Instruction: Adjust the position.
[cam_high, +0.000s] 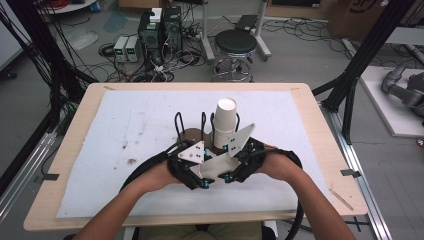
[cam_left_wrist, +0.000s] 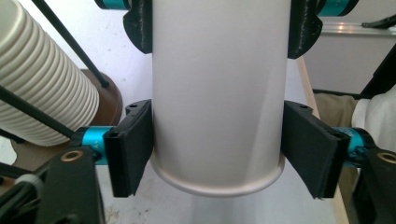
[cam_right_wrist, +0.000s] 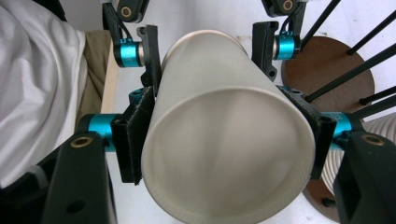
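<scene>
Forearms come in from the near edge of the tabletop (cam_high: 70, 165), which carries a white mat, and both hands meet over its middle. Just past them a stack of paper cups (cam_high: 226, 120) stands upright in a black wire holder on a brown round base (cam_left_wrist: 108, 100). A single paper cup (cam_left_wrist: 218, 93) lies level between the two claws, each gripping one end. The right claw (cam_right_wrist: 229, 140) has both pads pressed on the cup's sides near its open mouth, holding it. The left claw (cam_left_wrist: 219, 149) reaches from the opposite side with its pads at the cup's rolled rim; its left pad touches, while its right pad appears to stand slightly clear.
</scene>
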